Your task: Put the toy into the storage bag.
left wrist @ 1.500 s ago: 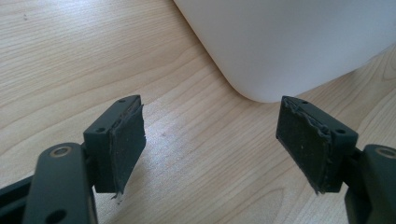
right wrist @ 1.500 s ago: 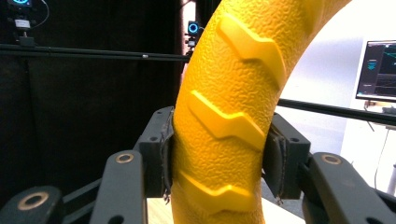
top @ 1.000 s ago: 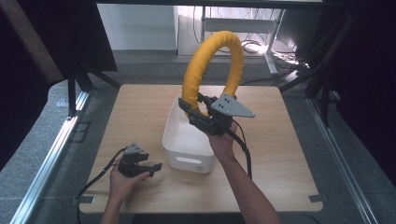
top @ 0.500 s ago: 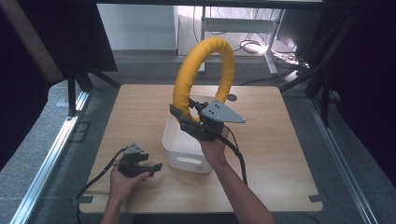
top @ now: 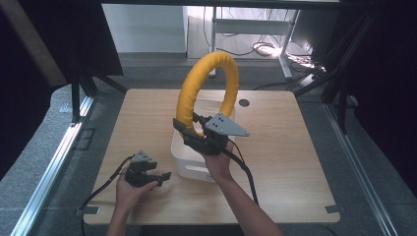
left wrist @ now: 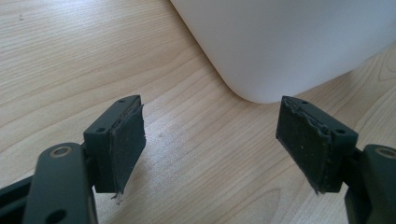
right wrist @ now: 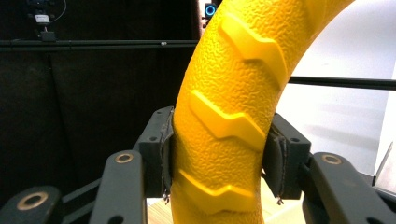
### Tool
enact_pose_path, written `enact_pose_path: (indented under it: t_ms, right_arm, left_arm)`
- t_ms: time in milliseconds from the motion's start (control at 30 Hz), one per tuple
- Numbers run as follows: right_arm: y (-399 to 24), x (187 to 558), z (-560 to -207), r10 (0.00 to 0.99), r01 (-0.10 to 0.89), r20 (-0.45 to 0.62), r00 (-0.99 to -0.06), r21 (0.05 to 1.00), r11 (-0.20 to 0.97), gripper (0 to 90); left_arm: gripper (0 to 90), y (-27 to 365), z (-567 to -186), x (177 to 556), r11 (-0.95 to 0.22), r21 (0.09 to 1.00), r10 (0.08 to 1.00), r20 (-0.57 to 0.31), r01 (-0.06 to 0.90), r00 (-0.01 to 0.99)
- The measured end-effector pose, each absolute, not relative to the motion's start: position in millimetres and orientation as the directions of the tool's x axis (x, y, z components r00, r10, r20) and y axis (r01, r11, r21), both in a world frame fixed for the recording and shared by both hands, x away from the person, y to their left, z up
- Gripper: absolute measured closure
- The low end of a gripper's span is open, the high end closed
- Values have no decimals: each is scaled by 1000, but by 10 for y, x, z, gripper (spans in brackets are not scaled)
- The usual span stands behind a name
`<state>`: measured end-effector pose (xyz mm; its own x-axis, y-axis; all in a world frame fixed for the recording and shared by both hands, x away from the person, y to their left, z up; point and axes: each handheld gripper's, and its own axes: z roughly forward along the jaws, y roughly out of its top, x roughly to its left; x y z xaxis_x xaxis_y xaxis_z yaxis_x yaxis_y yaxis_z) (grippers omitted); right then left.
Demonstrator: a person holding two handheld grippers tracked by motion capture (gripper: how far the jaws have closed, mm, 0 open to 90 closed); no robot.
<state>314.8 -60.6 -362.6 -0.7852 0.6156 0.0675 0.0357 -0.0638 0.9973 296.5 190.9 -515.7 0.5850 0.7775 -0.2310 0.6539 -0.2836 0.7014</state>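
So the yellow ring (top: 209, 86), a big curved rubbery thing with chunky tread ridges on it, is up in the air right now, standing on edge above the white bin (top: 196, 164). My right gripper (right wrist: 217, 161) has it clamped near the bottom of the arc, fingers (right wrist: 164, 154) squeezed in on both sides of it. You can see the pads pressing into the yellow in the right gripper view. The far end of the arc seems to dip behind the bin's far rim, but I can't tell if it's touching anything there.

As for progress, I'd say the pickup part is done and the drop-off isn't. The ring hangs right over the bin, so it looks like it just needs lowering in and letting go.

My left gripper (top: 142, 172) is parked low on the worktop (top: 290, 157) just beside the bin's near corner, fingers (left wrist: 126, 140) spread wide with nothing between them, just bare wood. It isn't doing anything yet; maybe it'll steady the bin if the ring pushes it.
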Motion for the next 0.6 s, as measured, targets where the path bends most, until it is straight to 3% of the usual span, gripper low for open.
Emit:
enact_pose_path:
  t_ms: [600]
  right_arm:
    - [-458, 3092, -3820, 630, 66, 107, -769, 994, -87, 506]
  left_arm:
    - [241, 1903, -5155, 2963, -286, 701, 776, -230, 653, 587]
